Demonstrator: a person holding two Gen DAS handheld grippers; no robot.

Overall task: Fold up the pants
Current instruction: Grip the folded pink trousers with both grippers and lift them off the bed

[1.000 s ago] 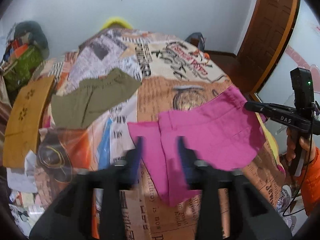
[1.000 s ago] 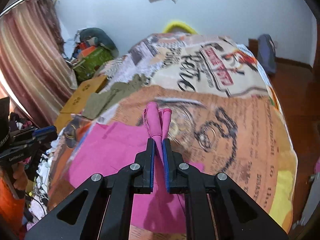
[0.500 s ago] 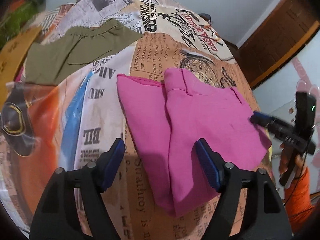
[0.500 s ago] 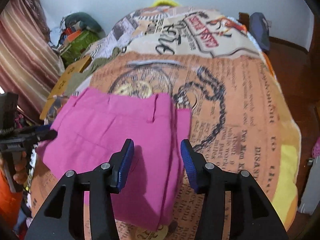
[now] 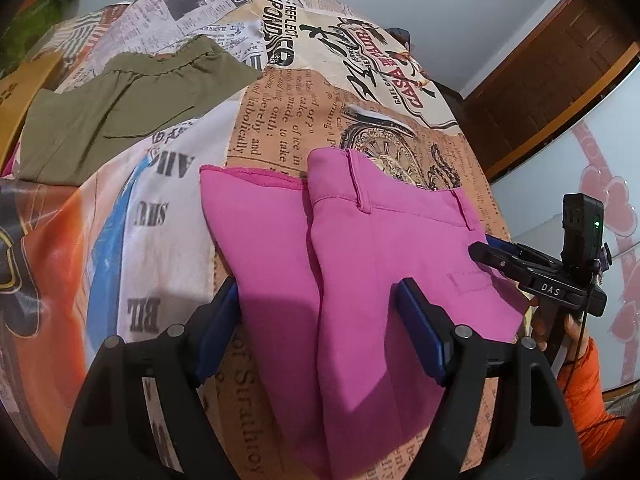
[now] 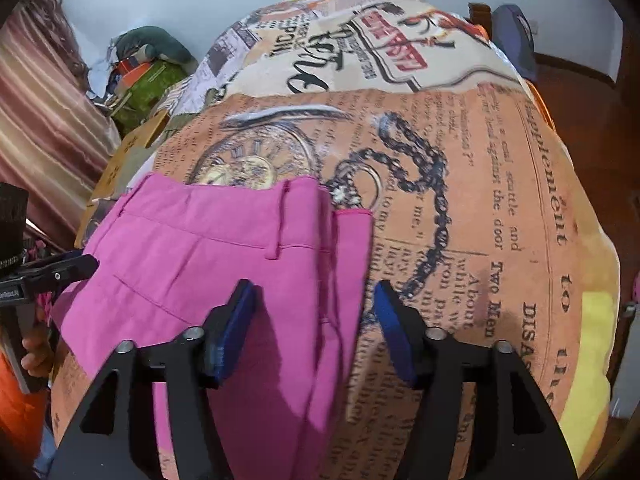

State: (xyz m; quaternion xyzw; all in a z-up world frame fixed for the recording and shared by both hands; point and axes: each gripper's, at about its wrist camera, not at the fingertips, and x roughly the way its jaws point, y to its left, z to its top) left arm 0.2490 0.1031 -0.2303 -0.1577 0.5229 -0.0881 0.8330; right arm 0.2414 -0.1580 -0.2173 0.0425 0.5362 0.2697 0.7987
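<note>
A pair of pink pants lies folded on a bed covered with a newspaper-print sheet. A person holds 2 handheld grippers over it, 1 in each hand.

The left gripper points steeply down, its jaws wide apart and holding nothing. The pants lie directly ahead of and between those jaws. The blue pads straddle the cloth without pressing it. The waistband sits at the far end, the fold toward the near end, so the long axis runs straight away from the jaws. An edge of the under layer juts past the top layer toward the left jaw.

The right gripper also tilts down, and its jaws are opening with nothing clamped. Its left pad rides over the pink cloth, its right pad over bare sheet. The garment's right edge passes between them. From here too the pants run lengthwise away from the jaws, waistband farthest.

Each gripper shows in the other's view at the opposite side of the pants. Both are about equally near the cloth, 1 on each long edge.

Olive pants lie well apart, beyond and left of the left jaws.

The next fold likely needs both grippers to catch the near end and carry it toward the waistband.
</note>
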